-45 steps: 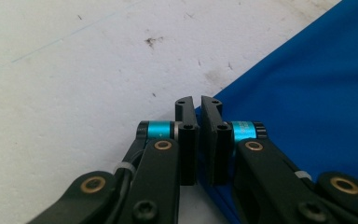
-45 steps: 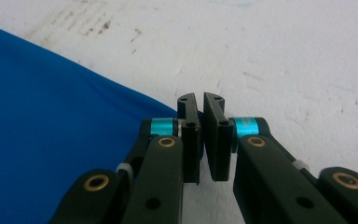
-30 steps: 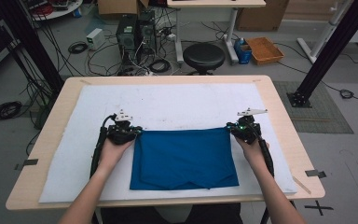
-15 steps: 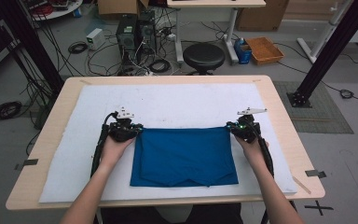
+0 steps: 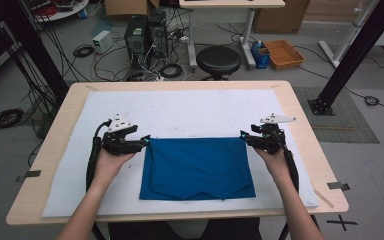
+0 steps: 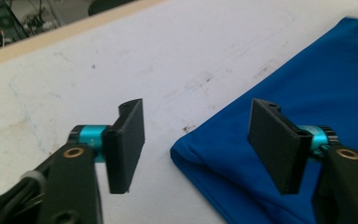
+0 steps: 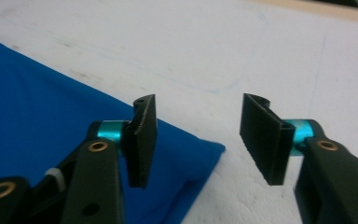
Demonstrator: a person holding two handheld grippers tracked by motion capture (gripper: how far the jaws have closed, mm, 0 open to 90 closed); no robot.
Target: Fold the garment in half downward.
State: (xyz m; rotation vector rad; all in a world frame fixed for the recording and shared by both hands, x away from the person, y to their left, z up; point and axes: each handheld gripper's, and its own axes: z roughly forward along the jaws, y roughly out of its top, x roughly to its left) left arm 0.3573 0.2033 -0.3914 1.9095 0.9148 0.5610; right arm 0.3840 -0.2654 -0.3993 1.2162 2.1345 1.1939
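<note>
A folded blue cloth (image 5: 197, 167) lies flat on the white mat (image 5: 195, 107), near the table's front. My left gripper (image 5: 144, 141) hovers at the cloth's far left corner (image 6: 186, 149); its jaws have just been opening and stand open above that corner, not pressing it. My right gripper (image 5: 244, 136) is at the far right corner (image 7: 209, 151); its jaws have also just been opening and stand open, the corner lying loose on the mat below them. In the left gripper view the cloth (image 6: 307, 93) spreads to the right; in the right gripper view the cloth (image 7: 42, 112) spreads to the left.
The mat covers most of the wooden table (image 5: 300, 115). Beyond the table's far edge stand a black stool (image 5: 218, 60), computer towers (image 5: 142, 32) with cables, and an orange tray (image 5: 283, 53) on the floor. A black frame post (image 5: 347, 55) rises at right.
Both grippers have let go of the cloth's far corners and lifted slightly. The cloth now lies flat on the mat, released.
</note>
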